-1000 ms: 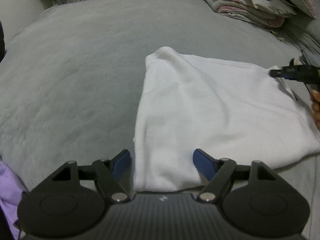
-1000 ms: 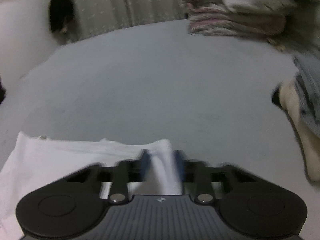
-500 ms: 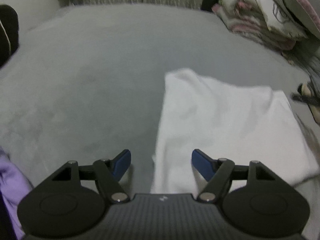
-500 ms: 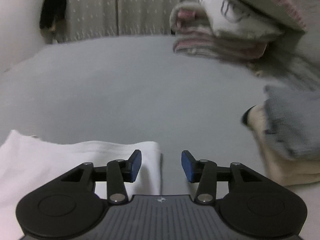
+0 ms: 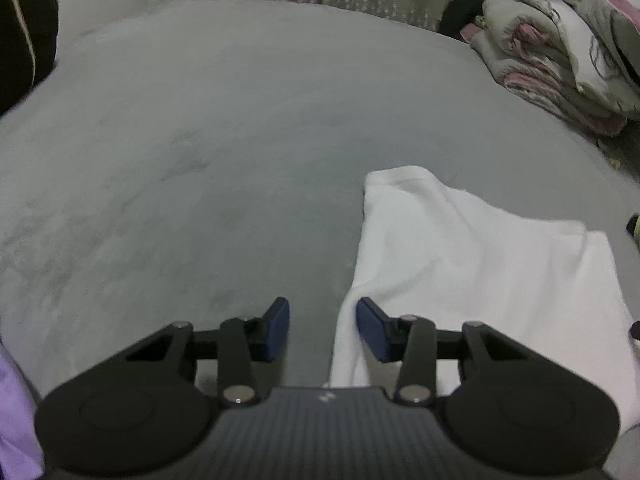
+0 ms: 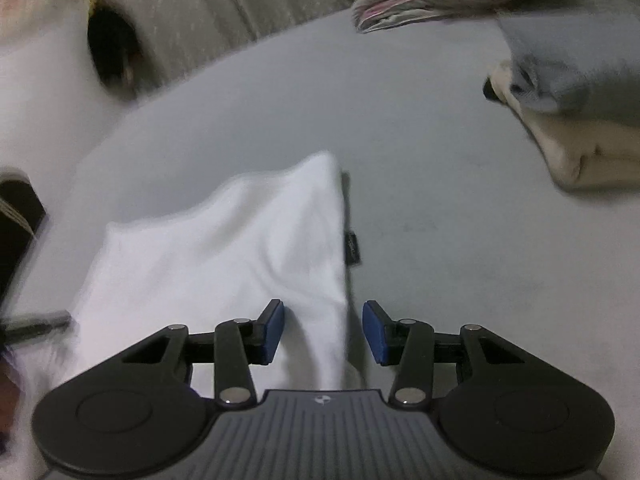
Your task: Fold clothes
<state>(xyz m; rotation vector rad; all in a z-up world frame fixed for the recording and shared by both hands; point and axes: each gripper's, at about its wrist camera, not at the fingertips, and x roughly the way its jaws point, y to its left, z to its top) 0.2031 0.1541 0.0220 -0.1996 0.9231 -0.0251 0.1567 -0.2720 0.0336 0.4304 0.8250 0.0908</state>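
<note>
1. Far left of your left view there's a dark cushion (image 5: 24, 36) at the bed's edge, and a purple cloth (image 5: 16, 412) cut off at the near-left corner.
2. The grey bed cover (image 5: 208, 152) lies bare ahead; a heap of folded bedding (image 5: 560, 56) sits far right, well apart from the work.
3. The white garment (image 5: 472, 264) lies flat, near right in this view, its left edge running between your fingers.
4. In your right view, a grey and cream clothes stack (image 6: 568, 112) sits far right; that whole view is blurred, and a small dark tag (image 6: 352, 249) at the garment's right edge can't be read.
5. Your left gripper (image 5: 322, 329) hangs low, jaws apart, gripping nothing.
6. Your right gripper (image 6: 323, 332) is released too, straddling the garment's right edge.
</note>
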